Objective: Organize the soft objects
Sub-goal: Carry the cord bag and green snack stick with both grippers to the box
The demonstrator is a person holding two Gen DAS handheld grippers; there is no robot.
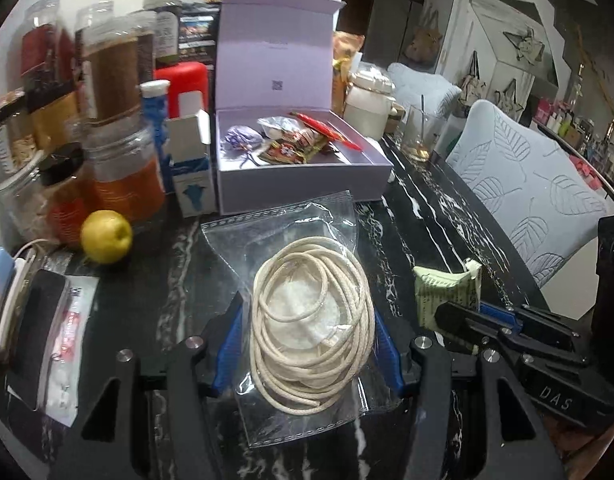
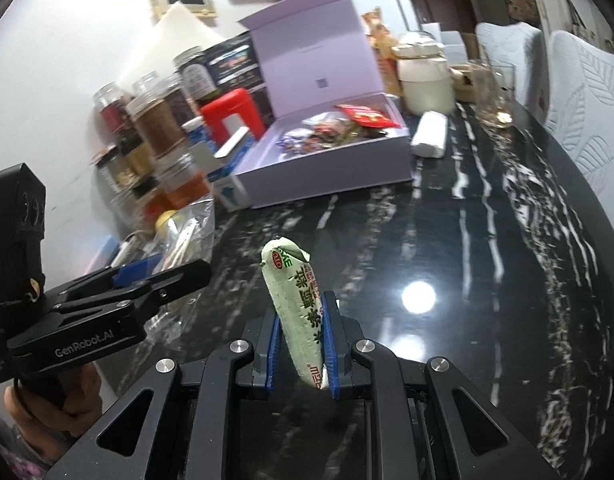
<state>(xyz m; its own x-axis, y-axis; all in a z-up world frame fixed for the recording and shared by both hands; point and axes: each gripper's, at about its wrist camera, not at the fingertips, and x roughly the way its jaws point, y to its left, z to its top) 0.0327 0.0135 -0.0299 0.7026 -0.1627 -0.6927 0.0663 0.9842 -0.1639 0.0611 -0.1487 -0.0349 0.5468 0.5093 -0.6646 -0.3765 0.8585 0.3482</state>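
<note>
Two loads ride above the dark marbled surface (image 2: 487, 240), both short of the open lilac box (image 1: 303, 184). The left hand-held gripper (image 1: 307, 344) has its blue pads partly closed on a clear bag of coiled cream cord (image 1: 311, 328); the right hand-held gripper (image 2: 303, 344) is clamped nearly shut on a pale green sachet (image 2: 297, 312), held just right of the bag.

The bag looks the likelier loss: the slick film could slide between the pads, its slack lower end hangs free, and the floppy top corner may catch the box's front wall on the way over. The sachet is pinched low on its length, so its upper end could fold or swing. The two tools travel close together and could knock.

Room is uneven. Left of the box, jars (image 1: 107, 120) and a small white-and-blue carton (image 1: 193, 176) crowd its side, with a yellow fruit (image 1: 106, 236) in front of them. Right of the box the surface runs clear to its curved edge, where a white jar (image 1: 367, 104) and a glass (image 1: 419, 136) stand farther back. The box already holds wrapped packets (image 1: 295, 140), leaving its front right corner freest; the raised lid blocks any approach from behind.
</note>
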